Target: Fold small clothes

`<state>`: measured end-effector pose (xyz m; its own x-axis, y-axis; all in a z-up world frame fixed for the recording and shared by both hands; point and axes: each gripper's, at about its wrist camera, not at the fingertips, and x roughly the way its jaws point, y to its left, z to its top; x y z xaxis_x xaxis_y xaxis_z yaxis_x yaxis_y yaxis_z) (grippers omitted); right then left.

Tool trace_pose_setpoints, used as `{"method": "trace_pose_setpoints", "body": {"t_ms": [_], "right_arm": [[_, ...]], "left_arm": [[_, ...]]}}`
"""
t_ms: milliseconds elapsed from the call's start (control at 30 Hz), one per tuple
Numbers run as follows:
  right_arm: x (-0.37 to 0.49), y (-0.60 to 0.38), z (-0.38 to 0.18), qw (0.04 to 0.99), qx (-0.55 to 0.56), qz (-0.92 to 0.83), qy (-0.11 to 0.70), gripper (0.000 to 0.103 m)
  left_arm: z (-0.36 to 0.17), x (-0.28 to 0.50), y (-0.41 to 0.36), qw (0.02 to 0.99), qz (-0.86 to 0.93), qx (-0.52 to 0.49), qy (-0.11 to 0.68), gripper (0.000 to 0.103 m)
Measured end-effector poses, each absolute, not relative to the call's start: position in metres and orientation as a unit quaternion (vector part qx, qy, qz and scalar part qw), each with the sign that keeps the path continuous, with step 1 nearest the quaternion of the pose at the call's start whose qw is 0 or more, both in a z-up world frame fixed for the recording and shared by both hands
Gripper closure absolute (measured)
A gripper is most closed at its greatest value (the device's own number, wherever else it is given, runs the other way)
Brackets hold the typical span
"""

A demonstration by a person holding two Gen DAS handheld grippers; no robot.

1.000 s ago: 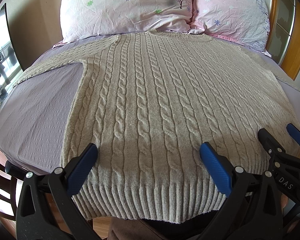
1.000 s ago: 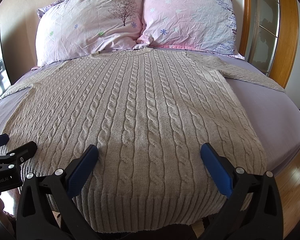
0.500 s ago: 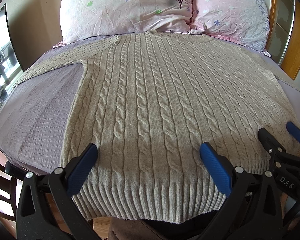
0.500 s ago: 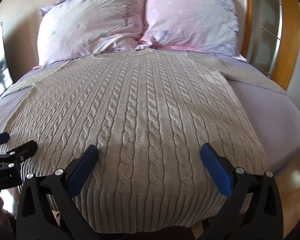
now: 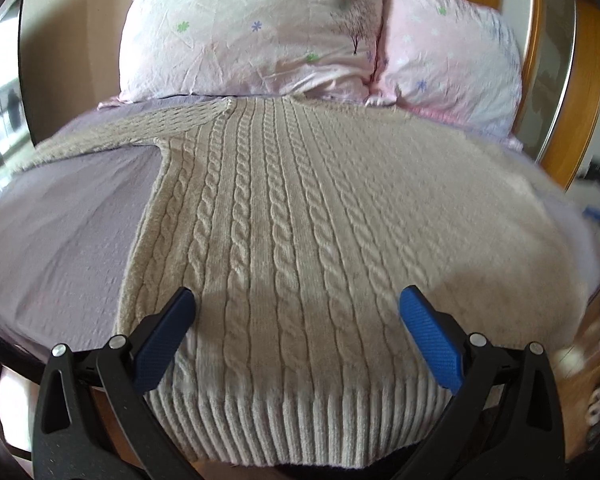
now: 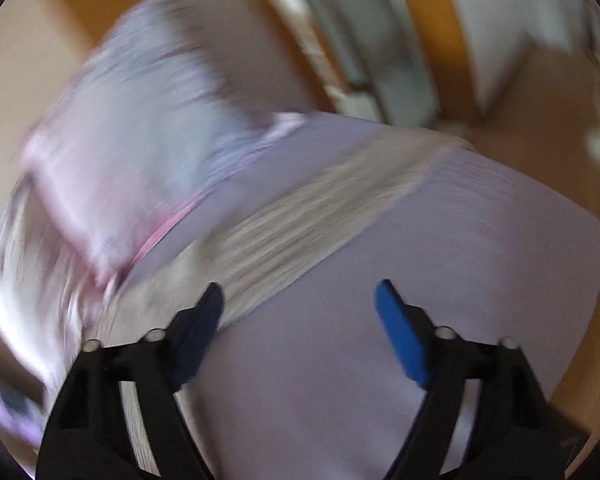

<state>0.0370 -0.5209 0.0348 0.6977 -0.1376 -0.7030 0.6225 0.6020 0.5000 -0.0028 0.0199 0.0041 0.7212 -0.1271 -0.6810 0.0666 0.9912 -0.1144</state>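
A beige cable-knit sweater [image 5: 300, 208] lies flat on the lilac bed sheet [image 5: 60, 232], neck toward the pillows, ribbed hem nearest me. My left gripper [image 5: 298, 312] is open and empty, hovering over the hem. In the blurred right wrist view, the sweater's right sleeve [image 6: 300, 224] stretches across the sheet [image 6: 420, 320]. My right gripper [image 6: 300, 312] is open and empty, above the sheet just in front of that sleeve, its left fingertip near the sleeve's edge.
Two pink floral pillows [image 5: 252, 28] [image 5: 448, 68] lie at the head of the bed. A wooden frame with a mirror panel [image 5: 556, 52] stands at the right. Wooden floor [image 6: 548, 140] lies beyond the bed's right edge.
My right gripper has swung fast to the right, from over the hem to the right sleeve, and has left the left wrist view. My left gripper has shifted slightly left and forward.
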Motion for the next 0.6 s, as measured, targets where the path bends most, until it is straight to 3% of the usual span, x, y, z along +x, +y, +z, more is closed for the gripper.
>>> {"method": "trace_pose_setpoints", "body": {"t_ms": [100,400,467,500,600], "right_arm": [[0.049,-0.568,0.021,0.802,0.437,-0.261,0.313,0.046],[0.063,-0.624,-0.001,0.773,0.496,-0.289,0.271,0.066],[0.067,-0.633,-0.009,0.772,0.501,-0.295,0.257,0.079],[0.064,-0.637,-0.01,0.773,0.495,-0.3,0.258,0.094],[0.068,-0.626,0.009,0.8,0.435,-0.313,0.27,0.095]], "left_arm": [[0.007,0.002,0.032,0.927,-0.079,-0.078,0.357,0.002],[0.023,0.01,0.071,0.938,-0.091,-0.16,0.295,0.002],[0.027,0.006,0.083,0.939,-0.089,-0.179,0.28,0.002],[0.028,0.005,0.09,0.939,-0.087,-0.189,0.273,0.002],[0.033,0.009,0.116,0.938,-0.071,-0.222,0.256,0.002]]}}
